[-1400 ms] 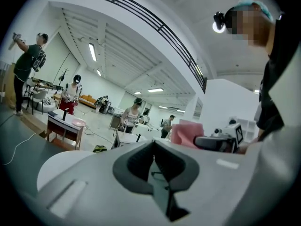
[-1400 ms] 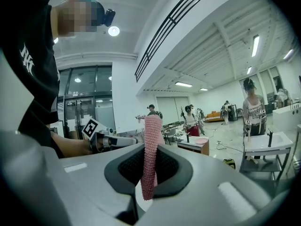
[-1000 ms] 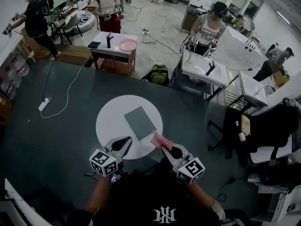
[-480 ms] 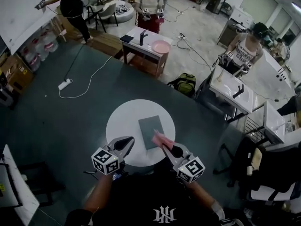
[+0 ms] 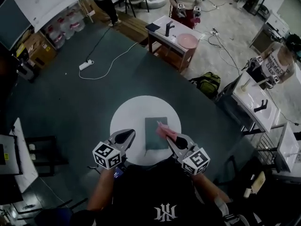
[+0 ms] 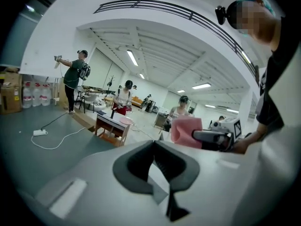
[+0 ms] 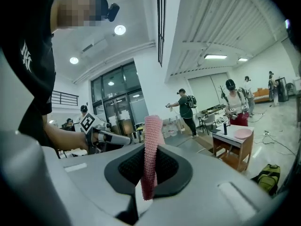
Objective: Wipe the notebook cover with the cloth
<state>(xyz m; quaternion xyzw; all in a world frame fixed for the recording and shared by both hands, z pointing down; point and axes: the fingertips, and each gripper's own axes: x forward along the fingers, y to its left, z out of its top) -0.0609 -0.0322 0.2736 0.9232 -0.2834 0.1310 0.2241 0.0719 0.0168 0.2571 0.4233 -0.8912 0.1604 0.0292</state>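
Note:
A dark green notebook [image 5: 154,132] lies flat on the round white table [image 5: 129,117], right of its middle. My right gripper [image 5: 172,139] is shut on a pink cloth [image 5: 165,130], which hangs over the notebook's right edge. In the right gripper view the cloth [image 7: 151,145] stands upright, pinched between the dark pads of the gripper [image 7: 148,163]. My left gripper [image 5: 124,137] hovers over the table's near edge, left of the notebook, with its jaws together and nothing in them. The left gripper view shows its gripper [image 6: 154,149], the cloth [image 6: 185,131] and the right gripper [image 6: 214,138] beyond.
The floor round the table is dark green. A wooden table with a pink dish [image 5: 187,40] stands farther off, a backpack [image 5: 209,84] to its right, a power strip with cable [image 5: 86,65] at the left. Several people work at other tables. A black chair [image 5: 43,154] stands at the left.
The head view has swung, so the room shifts. My right gripper has carried the cloth from beside the notebook's corner to over its right edge. The left gripper stays at the table's near edge.

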